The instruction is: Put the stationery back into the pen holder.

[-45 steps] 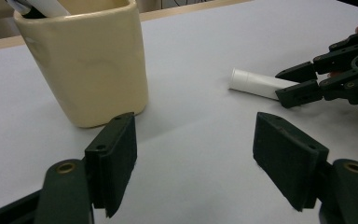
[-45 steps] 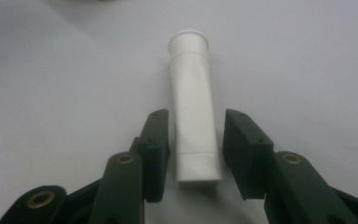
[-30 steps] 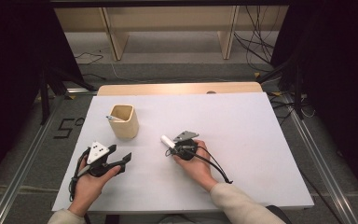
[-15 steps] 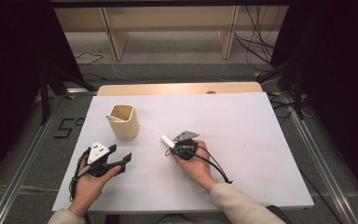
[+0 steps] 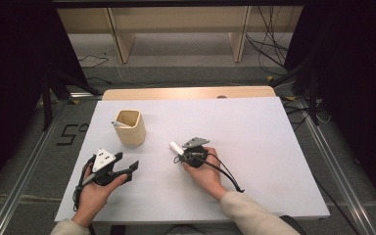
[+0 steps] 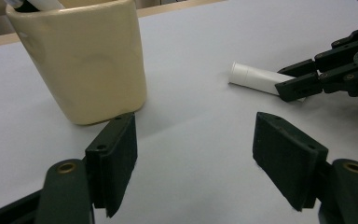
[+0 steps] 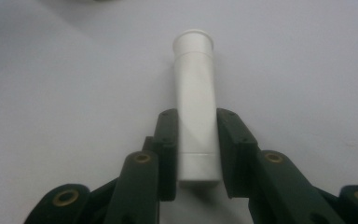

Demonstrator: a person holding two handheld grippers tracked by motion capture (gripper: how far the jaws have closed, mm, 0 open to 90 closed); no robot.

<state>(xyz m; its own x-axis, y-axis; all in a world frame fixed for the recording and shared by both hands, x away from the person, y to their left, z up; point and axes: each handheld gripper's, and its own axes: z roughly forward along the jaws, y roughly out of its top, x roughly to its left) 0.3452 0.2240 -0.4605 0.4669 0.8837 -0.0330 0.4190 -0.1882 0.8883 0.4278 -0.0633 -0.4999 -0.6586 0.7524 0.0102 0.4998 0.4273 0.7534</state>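
The work in hand looks like gathering white tubes into the cream cup (image 5: 130, 127), which stands upright on the white worktop (image 5: 274, 147) toward its far left corner. One tube-like item (image 5: 119, 124) already leans out over the cup's rim on the left side — so that part seems done.

The second white tube (image 7: 196, 102) lies flat on the worktop near its middle, well apart from the cup and to its right. In the right gripper view the right gripper (image 7: 196, 140) has its jaws on either side of the tube's near end; the jaws have just been closing, and the pads now appear to press against the tube's sides, so I judge it grasped but not yet lifted — the tube's far, capped end still rests on the sheet. From the high view the same gripper (image 5: 182, 155) sits low on the worktop with the tube (image 5: 176, 147) poking out toward the cup.

The left gripper (image 6: 193, 154) rests near the front left edge, jaws released and standing wide with nothing between them, pointing toward the cup (image 6: 81, 60).

What is left, as I judge it: raise the tube, carry it across to the cup, tip it upright and drop it in beside the first.
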